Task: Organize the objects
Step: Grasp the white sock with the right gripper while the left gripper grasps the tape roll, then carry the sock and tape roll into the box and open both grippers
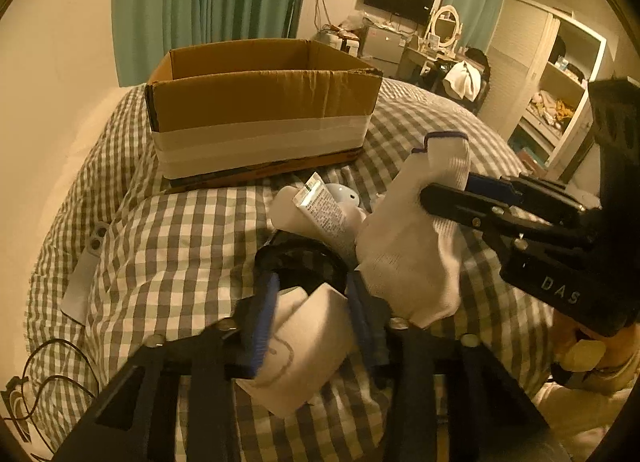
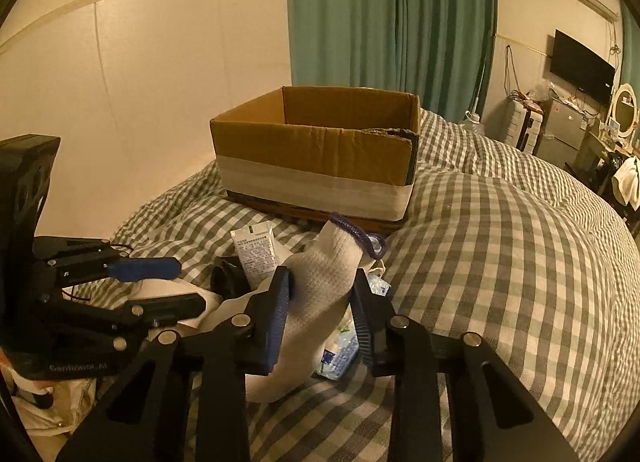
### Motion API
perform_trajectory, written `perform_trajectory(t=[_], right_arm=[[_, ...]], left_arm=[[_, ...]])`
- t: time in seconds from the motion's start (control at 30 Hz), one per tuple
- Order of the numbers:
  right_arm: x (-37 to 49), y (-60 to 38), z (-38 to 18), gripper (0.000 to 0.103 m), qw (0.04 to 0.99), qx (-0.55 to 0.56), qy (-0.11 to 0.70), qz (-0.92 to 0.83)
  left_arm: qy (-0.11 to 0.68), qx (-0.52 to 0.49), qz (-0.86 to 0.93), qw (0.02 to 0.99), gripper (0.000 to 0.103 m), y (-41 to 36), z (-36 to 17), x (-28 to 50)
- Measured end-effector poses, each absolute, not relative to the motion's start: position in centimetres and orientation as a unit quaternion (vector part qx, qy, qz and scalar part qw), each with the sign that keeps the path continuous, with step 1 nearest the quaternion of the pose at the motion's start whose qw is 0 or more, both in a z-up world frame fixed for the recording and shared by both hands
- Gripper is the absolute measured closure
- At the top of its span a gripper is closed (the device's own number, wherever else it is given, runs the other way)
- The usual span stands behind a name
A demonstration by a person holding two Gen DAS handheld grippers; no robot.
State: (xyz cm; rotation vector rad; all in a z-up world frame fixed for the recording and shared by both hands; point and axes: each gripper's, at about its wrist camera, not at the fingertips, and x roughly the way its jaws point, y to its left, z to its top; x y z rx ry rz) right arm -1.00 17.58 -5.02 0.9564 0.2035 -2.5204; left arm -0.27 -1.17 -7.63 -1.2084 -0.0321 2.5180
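Observation:
A white sock with a purple cuff (image 2: 340, 254) stands bunched on the checked duvet, and my right gripper (image 2: 322, 278) is shut on its body. The left wrist view shows the same sock (image 1: 408, 246) with the right gripper (image 1: 444, 188) pinching it from the right. My left gripper (image 1: 312, 282) is shut on a white cloth item (image 1: 308, 338), which its blue pads squeeze. That left gripper (image 2: 188, 286) appears at the left of the right wrist view. A white tube (image 1: 320, 206) (image 2: 256, 250) and a black item (image 2: 228, 278) lie between the grippers. An open cardboard box (image 1: 260, 102) (image 2: 316, 154) stands behind.
A checked duvet (image 2: 500, 262) covers the bed, bulging at the right. A plastic packet (image 2: 340, 354) lies under the sock. A flat grey strip (image 1: 86, 274) and a black cable (image 1: 40, 374) lie at the bed's left. Wall and green curtain stand behind the box.

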Motion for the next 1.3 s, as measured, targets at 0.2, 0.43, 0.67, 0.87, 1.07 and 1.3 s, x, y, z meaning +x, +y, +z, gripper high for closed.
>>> perform_trajectory(t=[0.2, 0.43, 0.67, 0.87, 1.07, 1.3], right_arm=[[-0.7, 17.6, -4.4, 0.074, 0.22, 0.337, 0.075, -0.912], [-0.7, 17.8, -4.1, 0.074, 0.218, 0.339, 0.074, -0.912], [-0.6, 17.9, -4.1, 0.074, 0.216, 0.338, 0.074, -0.913], [-0.4, 18.1, -3.8, 0.074, 0.214, 0.336, 0.074, -0.914], [-0.4, 18.1, -3.7, 0.074, 0.213, 0.335, 0.073, -0.915], [-0.3, 18.2, -3.6, 0.074, 0.211, 0.334, 0.072, -0.916]], left_arm=[[-0.01, -0.429, 0.887, 0.171, 0.089, -1.3, -7.2, -0.8], [0.014, -0.43, 0.89, 0.15, 0.063, -1.7, -6.3, -0.1], [0.021, -0.431, 0.89, 0.149, 0.049, -2.0, -5.9, 0.8], [0.035, -0.441, 0.877, 0.186, 0.046, -0.9, -7.0, 1.1], [0.061, -0.437, 0.875, 0.197, 0.045, 0.1, -6.6, 2.0], [0.075, -0.439, 0.874, 0.193, 0.045, 0.2, -7.3, 2.0]])
